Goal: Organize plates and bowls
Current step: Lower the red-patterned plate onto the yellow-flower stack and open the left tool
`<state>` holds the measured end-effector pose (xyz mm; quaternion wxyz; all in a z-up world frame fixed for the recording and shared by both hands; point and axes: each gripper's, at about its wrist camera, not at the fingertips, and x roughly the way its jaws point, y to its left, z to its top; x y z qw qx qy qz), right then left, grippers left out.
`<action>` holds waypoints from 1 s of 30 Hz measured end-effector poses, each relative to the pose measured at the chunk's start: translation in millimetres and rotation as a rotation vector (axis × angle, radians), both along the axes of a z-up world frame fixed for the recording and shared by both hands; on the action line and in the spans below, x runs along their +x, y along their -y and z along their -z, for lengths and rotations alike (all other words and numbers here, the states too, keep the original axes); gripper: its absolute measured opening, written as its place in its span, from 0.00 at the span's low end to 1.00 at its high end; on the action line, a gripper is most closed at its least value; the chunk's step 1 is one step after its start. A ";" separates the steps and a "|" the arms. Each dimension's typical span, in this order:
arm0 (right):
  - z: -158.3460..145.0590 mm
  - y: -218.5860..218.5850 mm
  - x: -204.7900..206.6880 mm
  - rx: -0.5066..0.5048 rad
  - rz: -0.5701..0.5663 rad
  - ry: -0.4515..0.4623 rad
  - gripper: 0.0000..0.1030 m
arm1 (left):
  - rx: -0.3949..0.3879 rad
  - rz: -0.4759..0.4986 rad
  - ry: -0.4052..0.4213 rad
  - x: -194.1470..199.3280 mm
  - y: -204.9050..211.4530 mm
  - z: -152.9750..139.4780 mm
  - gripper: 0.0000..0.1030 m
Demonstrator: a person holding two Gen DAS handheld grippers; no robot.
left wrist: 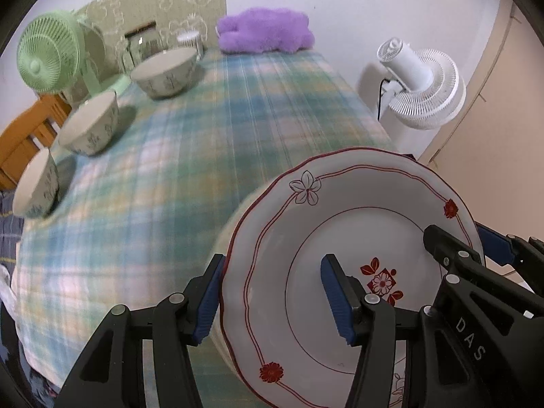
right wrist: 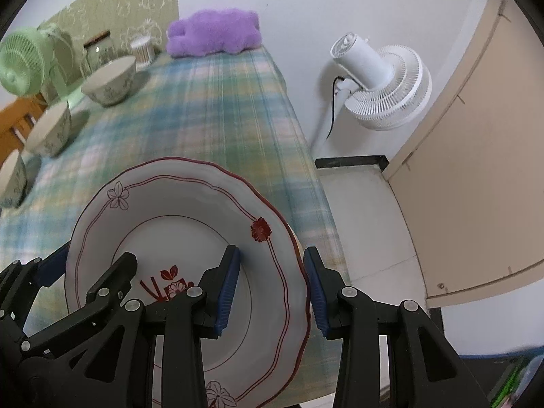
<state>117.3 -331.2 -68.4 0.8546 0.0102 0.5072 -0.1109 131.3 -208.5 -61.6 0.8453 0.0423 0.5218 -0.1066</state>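
The plate's (left wrist: 340,238) near rim runs off the bottom edge in both wrist views, and black linkages cover its centre motif. The left tongs (left wrist: 272,297) hide part of its well. The plaid tabletop (left wrist: 204,142) is smeared with blur. The nearest bowl (right wrist: 12,180) is cut by the left edge. The bowls' prints are too blurred to read.

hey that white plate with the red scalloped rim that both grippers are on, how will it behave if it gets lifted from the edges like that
The white plate with the red scalloped rim looks like glazed ceramic, so probably rigid and breakable if dropped. Its glossy surface may slide between the blue pads. The left gripper and right gripper straddle opposite edges, which should limit tipping.
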 end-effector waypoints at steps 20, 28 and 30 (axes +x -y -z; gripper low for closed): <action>27.1 26.6 15.0 0.007 -0.112 -0.050 0.41 | 0.033 -0.103 -0.028 1.1 22.9 20.7 0.56; 25.1 35.0 14.6 0.038 -0.113 -0.056 0.42 | 0.047 -0.118 -0.023 2.2 25.4 19.9 0.56; 21.4 39.3 12.1 0.047 -0.106 -0.042 0.39 | 0.047 -0.120 -0.024 2.5 25.7 19.8 0.56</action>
